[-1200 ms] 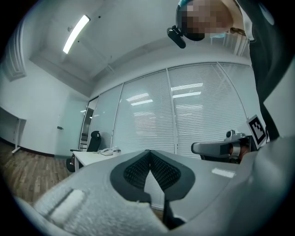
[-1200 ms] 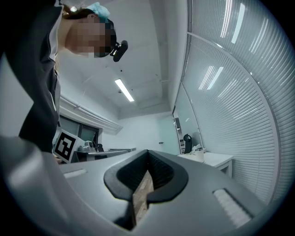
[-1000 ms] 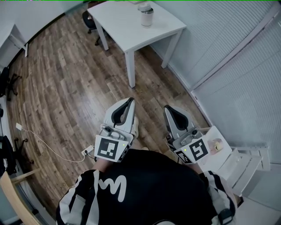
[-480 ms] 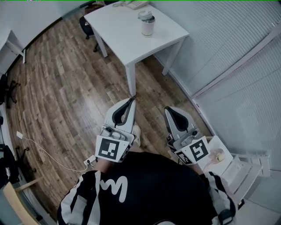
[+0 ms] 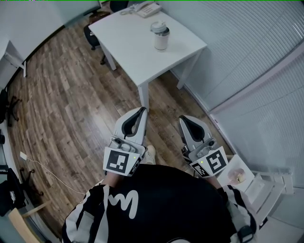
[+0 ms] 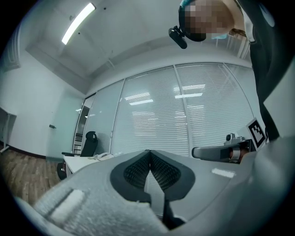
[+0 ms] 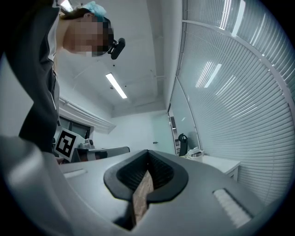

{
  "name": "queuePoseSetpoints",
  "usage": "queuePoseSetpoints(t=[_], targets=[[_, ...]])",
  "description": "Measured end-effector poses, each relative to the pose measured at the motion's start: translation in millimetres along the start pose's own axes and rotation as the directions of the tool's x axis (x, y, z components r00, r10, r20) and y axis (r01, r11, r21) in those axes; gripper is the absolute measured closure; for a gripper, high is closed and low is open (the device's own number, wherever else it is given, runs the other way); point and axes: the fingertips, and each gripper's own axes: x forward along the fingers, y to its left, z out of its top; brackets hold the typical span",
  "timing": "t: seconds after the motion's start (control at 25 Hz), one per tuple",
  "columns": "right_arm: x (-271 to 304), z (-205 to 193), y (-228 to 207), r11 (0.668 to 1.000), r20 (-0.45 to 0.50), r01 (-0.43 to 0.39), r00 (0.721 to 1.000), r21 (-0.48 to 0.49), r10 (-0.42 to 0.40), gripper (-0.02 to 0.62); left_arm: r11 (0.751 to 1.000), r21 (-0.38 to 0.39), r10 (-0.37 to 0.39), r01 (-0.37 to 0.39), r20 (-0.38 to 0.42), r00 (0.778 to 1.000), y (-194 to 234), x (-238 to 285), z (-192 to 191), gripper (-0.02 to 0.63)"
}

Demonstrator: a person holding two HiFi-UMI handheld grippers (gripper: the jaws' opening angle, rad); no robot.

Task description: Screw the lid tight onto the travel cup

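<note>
A glass-walled office with a brown wood-plank floor [image 5: 71,95] and slatted white blinds [image 5: 266,85] down the right side. In the head view a white square table [image 5: 137,52] stands at the top of the frame. On it is the white cylindrical travel cup [image 5: 160,40], upright, with its pale round lid [image 5: 158,27] sitting on top; whether the lid is threaded home cannot be told from here. A pale desk phone [image 5: 145,8] lies at the table's far edge. The grey left gripper [image 5: 141,110] and grey right gripper [image 5: 183,118] are held side by side close to the person's body, both pointing toward the table and both empty.

The cup is well apart from them, straight ahead and roughly between their two lines, so neither hand looks plainly nearer. I judge the approach has to close that gap before either can take hold.

In the left gripper view the left gripper [image 6: 149,159] is clenched, its ribbed pads meeting on nothing. The table's edge [image 6: 80,161] and a black office chair [image 6: 90,140] show beyond on the left.

In the right gripper view the right gripper [image 7: 147,159] is likewise pressed together and holding nothing. The table [image 7: 216,162] lies ahead to the right; the cup cannot be picked out there.
</note>
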Motion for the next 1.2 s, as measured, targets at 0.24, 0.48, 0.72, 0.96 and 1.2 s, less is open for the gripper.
queuePoseSetpoints(t=[0.24,0.48,0.72,0.96,1.2], targets=[[37,-8,-16,1.000,0.004,0.013,1.000,-0.002,-0.013,0.595,1.000,0.006,-0.027,0.027,-0.005,1.000,32,27,-4,0.604],[63,-16,-28,0.999,-0.006,0.042,0.999,-0.024,-0.042,0.595,0.999,-0.007,-0.050,0.049,-0.014,0.999,54,48,-9,0.604],[68,-30,-37,0.999,-0.037,0.054,0.998,-0.005,-0.054,0.595,0.998,-0.022,-0.058,0.058,-0.029,0.998,61,56,-19,0.604],[77,-25,-38,0.999,-0.033,0.047,0.998,-0.019,-0.048,0.595,0.999,-0.022,-0.040,0.039,-0.024,0.999,72,54,-15,0.604],[73,-26,-32,0.998,-0.033,0.065,0.997,-0.023,-0.066,0.595,0.999,-0.032,-0.044,0.043,-0.031,0.999,75,48,-20,0.604]])
